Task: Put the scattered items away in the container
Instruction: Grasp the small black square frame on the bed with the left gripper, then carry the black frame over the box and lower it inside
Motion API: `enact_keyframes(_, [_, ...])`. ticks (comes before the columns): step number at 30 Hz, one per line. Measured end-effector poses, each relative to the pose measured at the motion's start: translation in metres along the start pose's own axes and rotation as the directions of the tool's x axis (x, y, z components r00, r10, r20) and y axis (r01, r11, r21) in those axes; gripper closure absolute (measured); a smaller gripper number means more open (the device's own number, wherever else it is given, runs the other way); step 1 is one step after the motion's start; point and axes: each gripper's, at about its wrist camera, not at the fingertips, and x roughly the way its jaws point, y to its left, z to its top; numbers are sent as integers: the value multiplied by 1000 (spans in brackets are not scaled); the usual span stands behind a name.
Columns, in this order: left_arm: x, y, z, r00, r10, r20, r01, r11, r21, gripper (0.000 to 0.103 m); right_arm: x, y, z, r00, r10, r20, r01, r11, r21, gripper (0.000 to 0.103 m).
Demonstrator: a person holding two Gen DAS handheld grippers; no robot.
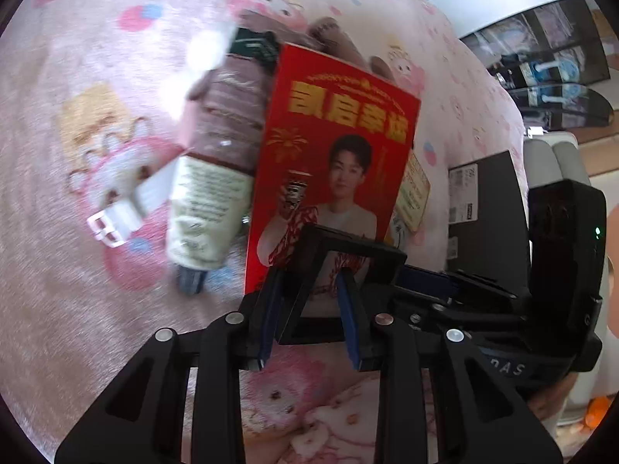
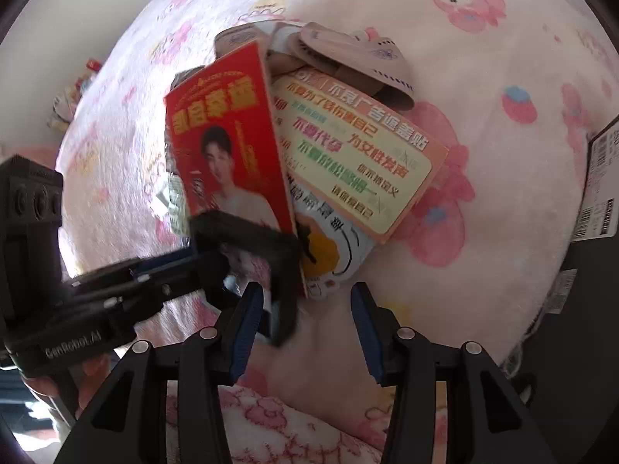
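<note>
Setting: a heap of small things is lying on a pink fleece blanket [image 1: 58, 309] printed with cartoon animals.
Task's thing: a red glossy card with gold lettering and a printed portrait [image 1: 336, 135] is standing tilted at the heap's six o'clock edge, probably the first to be picked.
Neighbours: a cream squeeze tube with a brown upper half [image 1: 209, 212] is lying at the card's nine o'clock. A peach sticker sheet with a pale green panel [image 2: 359, 154] is lying at its three.
Container: the black box with a white barcode label [image 1: 487, 201] is sitting at three o'clock of the heap; I am guessing it is the target.
Left tongs [image 1: 309, 274]: narrowed and pointing steeply down, straddling the card's lower edge. I cannot tell whether they are pinching it.
Right tongs [image 2: 305, 288]: spread with nothing in them, hovering just beside the left pair at the card's foot, seemingly steadying it.
</note>
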Motion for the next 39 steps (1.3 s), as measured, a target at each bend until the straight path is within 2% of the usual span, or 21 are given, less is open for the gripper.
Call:
enact_keyframes(1, [1, -4, 0, 1000, -4, -8, 4, 1000, 13, 85, 1, 0, 1, 1000, 1, 0, -1, 1000, 1, 61])
enact_keyframes(2, [3, -8, 0, 1000, -10, -15, 11, 1000, 22, 86, 1, 1, 1, 1000, 1, -3, -1, 1000, -8, 65])
enact_keyframes(3, [4, -14, -1, 1000, 5, -15, -4, 999, 37, 87, 0, 4, 0, 1000, 0, 3, 0, 1000, -21, 70])
enact_keyframes(5, [2, -26, -4, 999, 45, 1, -45, 996, 76, 88, -7, 10, -4, 999, -12, 46, 15, 999, -48, 71])
enact_keyframes(7, [-4, -31, -5, 1000, 30, 6, -31, 996, 86, 88, -19, 11, -10, 995, 0, 102, 3, 999, -35, 71])
enact_keyframes(10, [-23, -44, -8, 999, -2, 32, -1, 995, 104, 88, -43, 8, -21, 983, 53, 178, -54, 999, 2, 74])
enact_keyframes(15, [-59, -97, -20, 993, -76, 92, 56, 977, 205, 88, -110, -2, -44, 941, 87, 327, -100, 995, 25, 75])
enact_keyframes(20, [-64, -161, -34, 983, -170, 72, 139, 938, 318, 88, -183, -21, -88, 889, 21, 458, -57, 996, 64, 75])
enact_keyframes(22, [-55, -192, -39, 978, -204, 35, 178, 914, 364, 88, -203, -32, -106, 872, -29, 489, -20, 995, 94, 75])
enact_keyframes(25, [-35, -239, -44, 977, -213, -31, 206, 882, 424, 88, -229, -63, -133, 856, -103, 507, 27, 987, 156, 75])
enact_keyframes(30, [29, -319, -62, 980, -144, -136, 195, 817, 543, 88, -247, -134, -166, 851, -250, 462, 123, 950, 286, 75])
enact_keyframes(34, [86, -355, -68, 965, -81, -251, 212, 802, 558, 88, -247, -189, -186, 856, -316, 409, 162, 915, 369, 75])
enact_keyframes(39, [138, -376, -74, 938, -4, -347, 214, 794, 569, 88, -237, -237, -204, 863, -339, 375, 132, 867, 480, 75])
